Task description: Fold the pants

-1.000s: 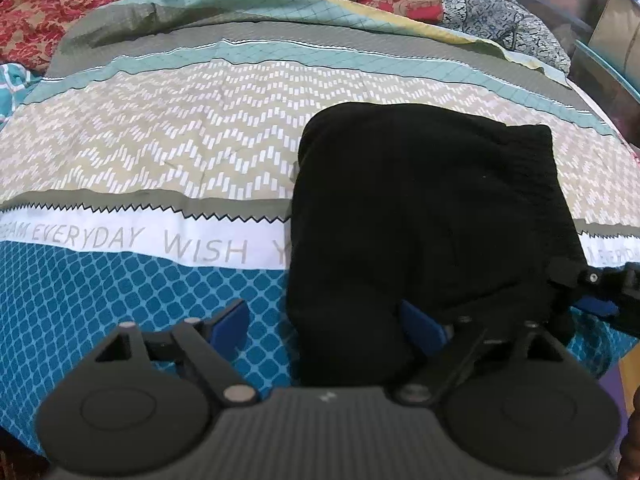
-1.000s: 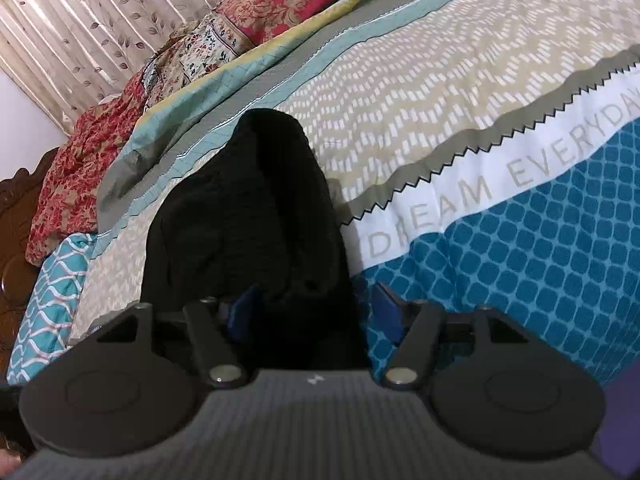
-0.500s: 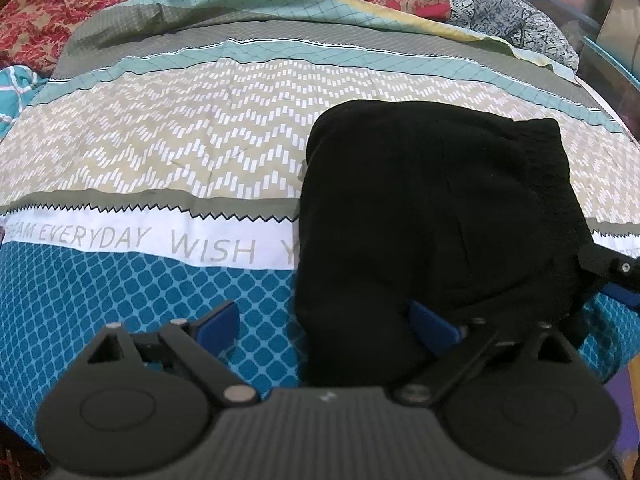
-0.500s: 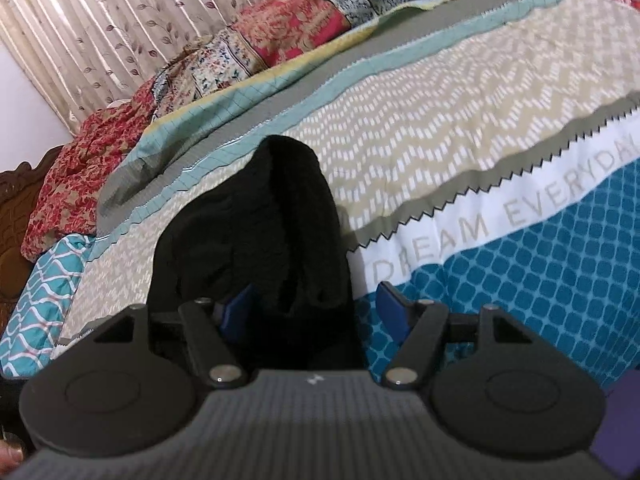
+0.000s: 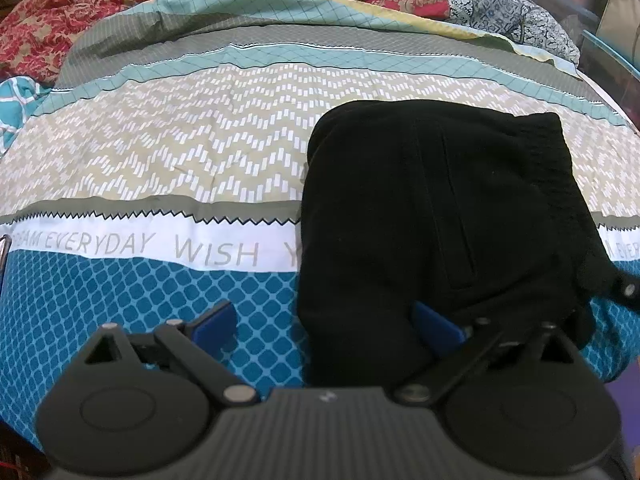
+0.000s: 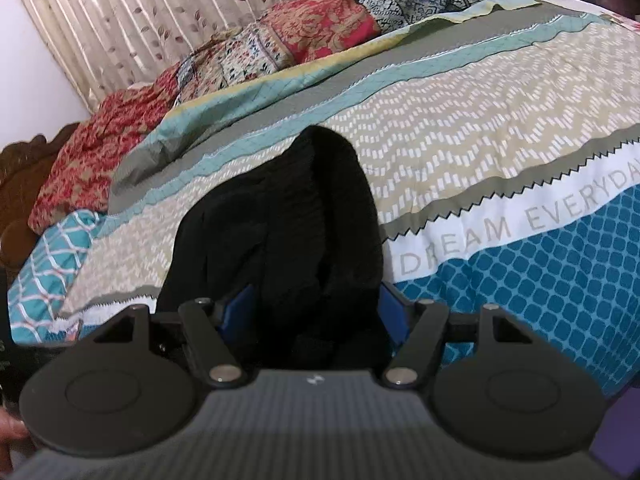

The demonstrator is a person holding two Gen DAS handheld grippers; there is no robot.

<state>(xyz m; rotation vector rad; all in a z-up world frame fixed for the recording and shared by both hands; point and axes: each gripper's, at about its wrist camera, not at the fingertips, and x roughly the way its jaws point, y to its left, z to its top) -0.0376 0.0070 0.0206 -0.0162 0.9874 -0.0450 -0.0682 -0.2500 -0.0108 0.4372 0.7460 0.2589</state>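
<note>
Pants: I saw the black pants [image 5: 432, 216] lying folded into a compact bundle on the bedspread [image 5: 168, 152], across its zigzag beige band, the white lettered stripe and the blue lattice band, near the bed's front edge.
Waistband: the ribbed elastic edge sat at the bundle's far right corner in my left wrist view.
Left gripper: my left gripper [image 5: 324, 324] was opening, its jaws already very wide. Its left blue pad [image 5: 214, 322] hung over bare blue bedspread and its right pad [image 5: 438, 326] lay against the near edge of the pants; only part of the bundle's edge was between them, and they did not press on it.
Right gripper: my right gripper [image 6: 316, 308] had its jaws fairly wide, straddling the near end of the bundle. Cloth filled the gap between the blue pads, but I could not tell whether they squeezed it or merely flanked it.
Other gripper in view: a black fingertip showed at the right edge of my left view, touching the bundle's right side.
Background: a red floral quilt [image 6: 320, 24] lay heaped along the far side of the bed, with a leaf-print curtain [image 6: 140, 12] behind.
</note>
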